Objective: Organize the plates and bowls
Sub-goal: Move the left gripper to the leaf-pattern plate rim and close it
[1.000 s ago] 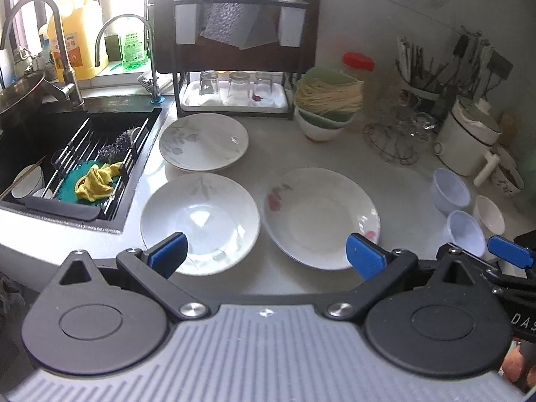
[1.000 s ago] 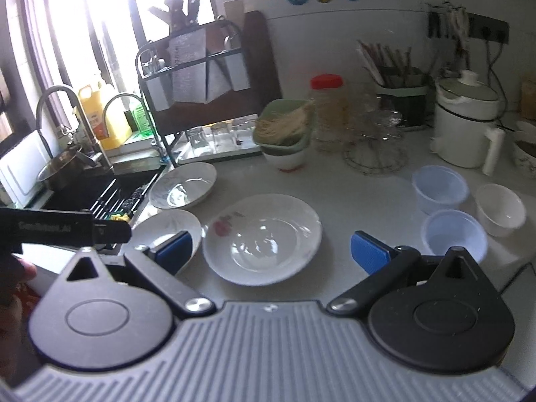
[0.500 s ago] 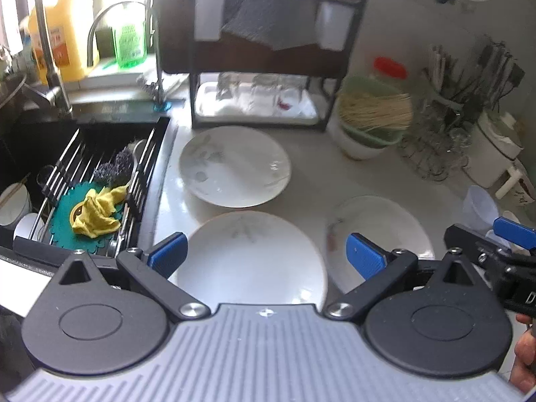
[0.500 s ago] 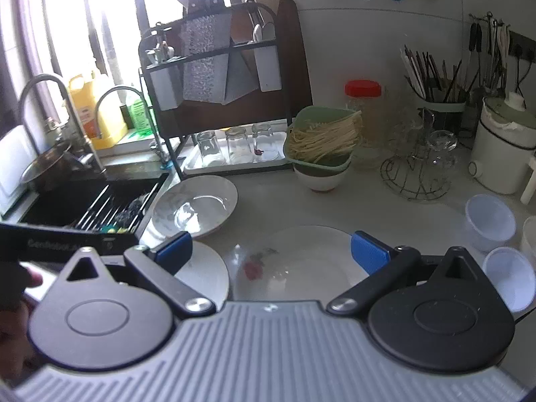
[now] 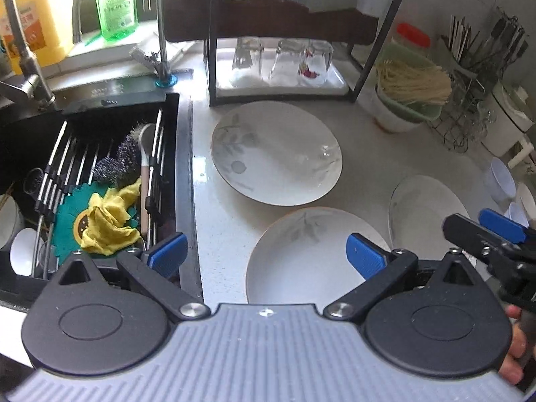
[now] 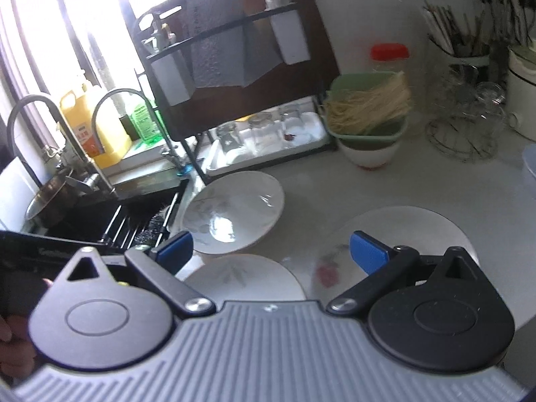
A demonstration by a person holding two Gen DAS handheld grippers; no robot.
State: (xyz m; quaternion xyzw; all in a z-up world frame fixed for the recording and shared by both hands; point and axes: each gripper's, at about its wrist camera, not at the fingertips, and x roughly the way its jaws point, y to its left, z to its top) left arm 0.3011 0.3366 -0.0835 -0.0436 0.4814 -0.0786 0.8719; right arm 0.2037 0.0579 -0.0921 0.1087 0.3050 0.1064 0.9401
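- Three plates are seen lying apart on the bench (image 5: 368,167), none gathered yet.
- The near plate (image 5: 301,261) is approached by the left gripper (image 5: 264,256), jaws wide and empty.
- The right gripper (image 6: 271,249) is held over the flowered plate (image 6: 402,231), jaws wide.
- A rim grasp is judged next.

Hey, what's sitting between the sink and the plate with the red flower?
In the left wrist view, the near leaf-pattern plate lies between the sink and the red-flower plate.
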